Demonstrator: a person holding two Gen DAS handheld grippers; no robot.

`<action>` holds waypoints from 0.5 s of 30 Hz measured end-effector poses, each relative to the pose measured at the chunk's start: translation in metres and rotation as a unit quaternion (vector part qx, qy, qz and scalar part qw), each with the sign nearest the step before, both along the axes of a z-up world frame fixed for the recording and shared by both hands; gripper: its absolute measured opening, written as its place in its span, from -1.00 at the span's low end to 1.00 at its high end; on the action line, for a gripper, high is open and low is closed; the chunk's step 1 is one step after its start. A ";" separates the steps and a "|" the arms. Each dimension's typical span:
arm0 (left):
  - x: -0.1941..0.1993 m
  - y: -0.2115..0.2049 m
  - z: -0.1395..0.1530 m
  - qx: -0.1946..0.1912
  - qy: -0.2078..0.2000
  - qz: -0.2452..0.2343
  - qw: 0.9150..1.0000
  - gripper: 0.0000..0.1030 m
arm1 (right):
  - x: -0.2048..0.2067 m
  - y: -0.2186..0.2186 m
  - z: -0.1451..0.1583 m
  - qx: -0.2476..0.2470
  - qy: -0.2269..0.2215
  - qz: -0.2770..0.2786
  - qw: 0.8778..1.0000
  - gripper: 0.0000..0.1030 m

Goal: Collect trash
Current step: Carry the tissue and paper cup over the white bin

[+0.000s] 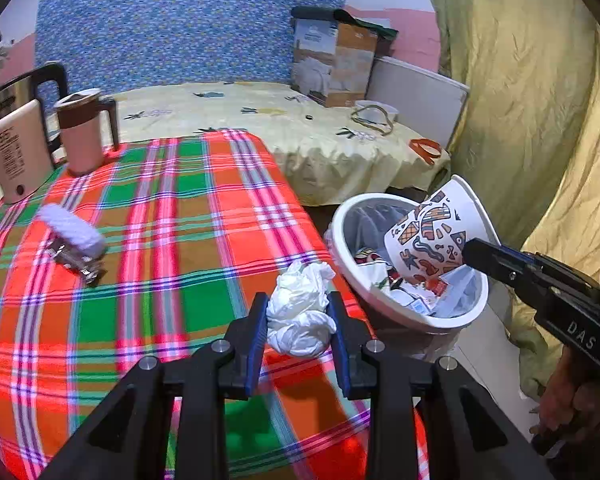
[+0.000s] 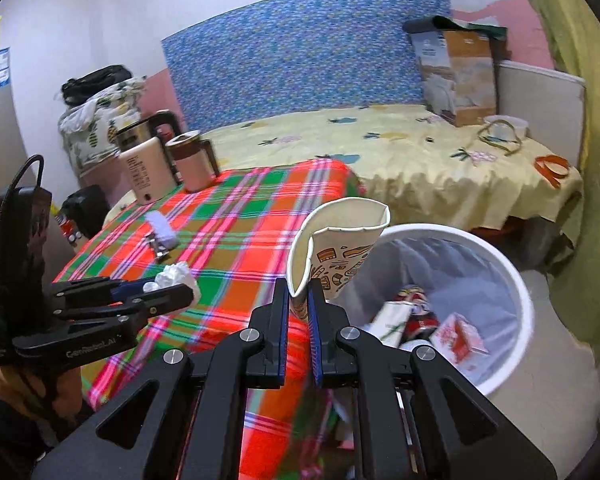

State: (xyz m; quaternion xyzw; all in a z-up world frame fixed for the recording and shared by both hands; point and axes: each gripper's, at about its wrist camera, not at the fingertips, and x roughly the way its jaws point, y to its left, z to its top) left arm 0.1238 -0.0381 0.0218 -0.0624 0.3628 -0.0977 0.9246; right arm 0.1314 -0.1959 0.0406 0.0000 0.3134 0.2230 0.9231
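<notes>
I see the white bin (image 2: 512, 280) beside the plaid table (image 1: 160, 240); my right gripper (image 2: 299, 304), pinched tight, holds the crushed paper cup (image 2: 340, 240) over its rim; my left gripper (image 1: 300, 316) clamps the crumpled tissue (image 1: 300, 312) just beside the bin.

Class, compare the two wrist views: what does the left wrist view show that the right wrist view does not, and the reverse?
Left view only: the left gripper head-on, its pads pressing a crumpled tissue.
Right view only: a black bag on a pineapple-print bundle, and the crushed paper cup pinched at its rim.
Both: the plaid tablecloth, white trash bin, two mugs and the bed.
</notes>
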 end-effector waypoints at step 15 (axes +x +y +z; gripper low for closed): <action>0.033 -0.051 -0.001 0.006 0.006 -0.054 0.998 -0.41 | 0.010 -0.053 -0.016 0.014 0.023 -0.067 0.997 -0.78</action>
